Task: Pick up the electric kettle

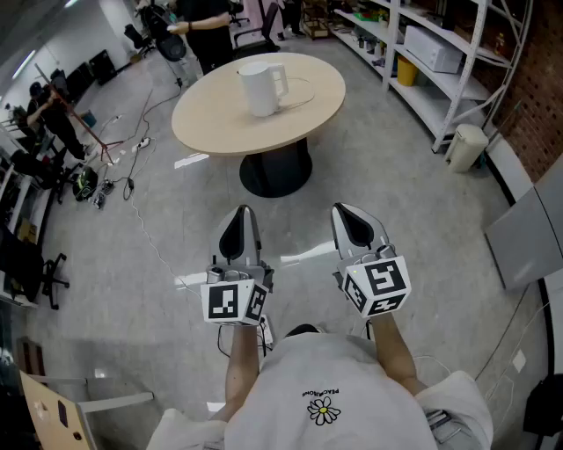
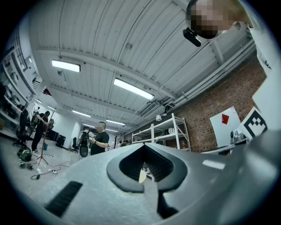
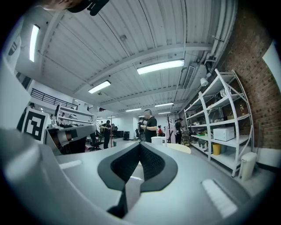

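A white electric kettle [image 1: 262, 86] with a handle on its right stands upright on a round beige table [image 1: 220, 119] far ahead; in the right gripper view the kettle [image 3: 158, 140] shows small beyond the jaws. My left gripper [image 1: 239, 214] and right gripper [image 1: 345, 211] hover side by side over the grey floor, well short of the table. Both are shut with nothing between the jaws. In the left gripper view, the left gripper [image 2: 144, 149] points a little upward at the ceiling. The right gripper [image 3: 139, 146] points level toward the table.
White metal shelving [image 1: 440, 53] runs along the right wall, with a white bin [image 1: 464, 146] on the floor beside it. A person in black [image 1: 204, 26] stands behind the table. Cables [image 1: 132, 176] and stands lie on the floor at left. A grey panel [image 1: 528, 233] leans at right.
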### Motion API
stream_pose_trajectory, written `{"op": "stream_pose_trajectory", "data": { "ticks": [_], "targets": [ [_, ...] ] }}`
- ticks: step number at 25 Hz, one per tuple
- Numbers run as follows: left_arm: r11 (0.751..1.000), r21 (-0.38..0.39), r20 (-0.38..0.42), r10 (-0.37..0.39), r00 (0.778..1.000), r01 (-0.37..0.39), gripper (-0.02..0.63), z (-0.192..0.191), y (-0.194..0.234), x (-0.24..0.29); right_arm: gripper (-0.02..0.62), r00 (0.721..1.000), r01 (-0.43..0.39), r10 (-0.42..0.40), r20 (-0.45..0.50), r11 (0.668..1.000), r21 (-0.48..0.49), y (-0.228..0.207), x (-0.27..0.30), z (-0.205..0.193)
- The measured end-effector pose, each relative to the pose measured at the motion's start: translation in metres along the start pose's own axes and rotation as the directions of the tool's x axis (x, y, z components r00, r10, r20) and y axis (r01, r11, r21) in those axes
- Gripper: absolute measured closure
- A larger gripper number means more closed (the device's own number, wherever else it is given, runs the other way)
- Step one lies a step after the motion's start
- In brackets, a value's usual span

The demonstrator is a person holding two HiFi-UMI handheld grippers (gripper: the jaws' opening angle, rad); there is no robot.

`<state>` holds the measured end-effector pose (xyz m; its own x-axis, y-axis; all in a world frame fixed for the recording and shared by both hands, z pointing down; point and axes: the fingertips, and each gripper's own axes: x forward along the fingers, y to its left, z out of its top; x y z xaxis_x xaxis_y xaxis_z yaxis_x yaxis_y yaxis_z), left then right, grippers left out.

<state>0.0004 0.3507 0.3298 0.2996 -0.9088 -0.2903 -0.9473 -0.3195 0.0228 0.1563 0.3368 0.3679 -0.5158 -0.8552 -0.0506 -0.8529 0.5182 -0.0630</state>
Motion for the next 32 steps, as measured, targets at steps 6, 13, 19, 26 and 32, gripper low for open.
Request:
{"op": "stream_pose_trajectory", "data": {
  "ticks": [6, 13, 19, 26, 32],
  "targets": [
    [1.0, 0.001, -0.015, -0.003, 1.0, 0.003, 0.606, -0.008, 0.0, 0.0, 0.591, 1.0, 0.008, -0.008, -0.014, 1.0, -0.01, -0.003, 0.001, -0.004],
    [1.0, -0.019, -0.028, -0.012, 1.0, 0.011, 0.606, -0.019, 0.004, 0.003, 0.591, 1.0, 0.001, -0.001, -0.016, 1.0, -0.006, -0.004, 0.009, -0.007],
    [0.998, -0.056, -0.035, 0.01, 0.999, -0.012, 0.606, -0.024, 0.017, -0.007, 0.591, 0.998, -0.056, 0.056, -0.009, 0.998, 0.015, 0.008, 0.023, -0.008],
    [0.995, -0.097, -0.023, 0.025, 0.999, -0.027, 0.606, -0.032, 0.056, 0.01, 0.591, 0.996, -0.088, 0.089, -0.01, 0.996, 0.032, 0.022, 0.069, -0.01],
    [0.995, -0.095, -0.027, 0.013, 1.0, -0.015, 0.606, -0.059, 0.109, 0.082, 0.591, 0.997, -0.071, 0.071, -0.012, 0.997, 0.016, -0.005, 0.152, -0.014]
  ]
}}
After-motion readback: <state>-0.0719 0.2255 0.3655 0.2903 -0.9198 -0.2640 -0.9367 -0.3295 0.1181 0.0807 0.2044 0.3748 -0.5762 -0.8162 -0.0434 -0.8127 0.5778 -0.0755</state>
